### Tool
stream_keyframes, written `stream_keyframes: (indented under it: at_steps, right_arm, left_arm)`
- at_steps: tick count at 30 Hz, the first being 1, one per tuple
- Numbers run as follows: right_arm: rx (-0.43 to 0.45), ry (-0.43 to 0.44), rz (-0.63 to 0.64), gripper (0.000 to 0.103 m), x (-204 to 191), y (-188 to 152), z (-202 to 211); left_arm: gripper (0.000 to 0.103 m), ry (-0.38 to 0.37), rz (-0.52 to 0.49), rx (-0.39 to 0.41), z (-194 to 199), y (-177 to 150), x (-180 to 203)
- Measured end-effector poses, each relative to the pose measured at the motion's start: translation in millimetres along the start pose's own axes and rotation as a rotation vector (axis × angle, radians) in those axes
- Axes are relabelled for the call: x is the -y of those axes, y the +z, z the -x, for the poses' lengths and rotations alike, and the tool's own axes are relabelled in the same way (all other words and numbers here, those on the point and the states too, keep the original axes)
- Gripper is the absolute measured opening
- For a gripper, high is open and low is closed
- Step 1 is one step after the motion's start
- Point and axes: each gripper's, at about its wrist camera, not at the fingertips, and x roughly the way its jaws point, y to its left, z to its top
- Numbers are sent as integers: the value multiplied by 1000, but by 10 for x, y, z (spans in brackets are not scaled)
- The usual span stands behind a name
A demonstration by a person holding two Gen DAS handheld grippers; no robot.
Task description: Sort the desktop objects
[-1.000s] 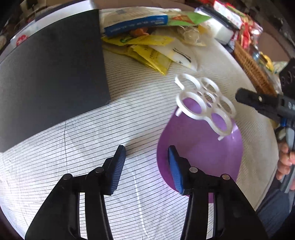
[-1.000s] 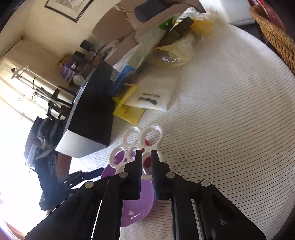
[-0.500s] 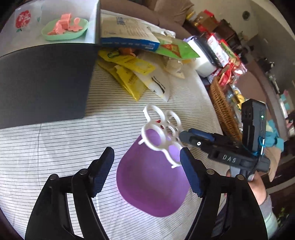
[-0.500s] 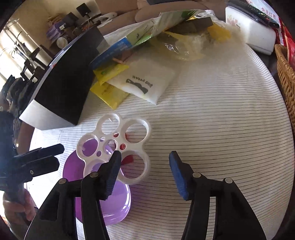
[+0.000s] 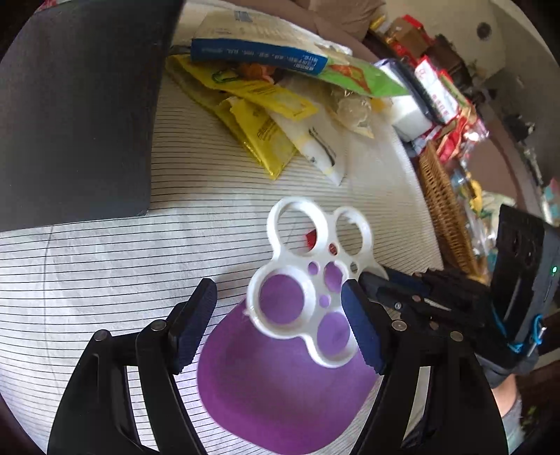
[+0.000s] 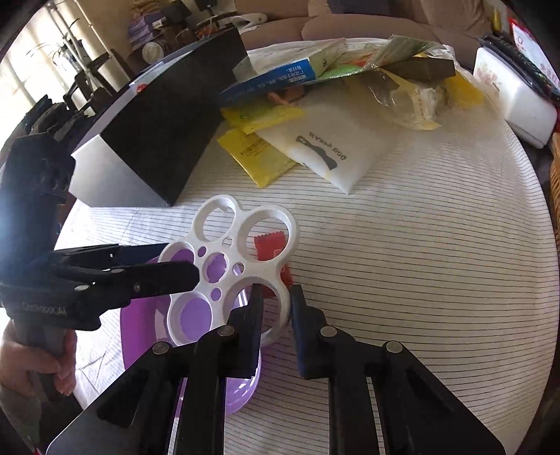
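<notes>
Striped tablecloth carries one purple plastic bowl; right gripper, closing, pinches one white plastic holed tray; left gripper is spread.

Bright daylight pours through a window at left; a beige sofa stands behind the striped worktop.

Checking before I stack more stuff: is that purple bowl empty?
Looks empty: through the white ring tray's holes the purple bowl shows only bare purple; part stays hidden.
</notes>
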Motion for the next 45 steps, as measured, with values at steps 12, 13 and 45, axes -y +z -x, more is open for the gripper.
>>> stream_keyframes:
  at_steps: [12,13,45]
  right_arm:
    - [77,84,45,15,-379,-78,528]
    - [63,103,30,15,-385,-120,519]
    - [-48,-60,138,15,-602,-317,-155]
  left_arm:
    - [64,-148,-49,-5,354,7,121]
    - [64,-129,-60,-17,374,-15,118]
    - [41,131,-179,-105,134,-222,11]
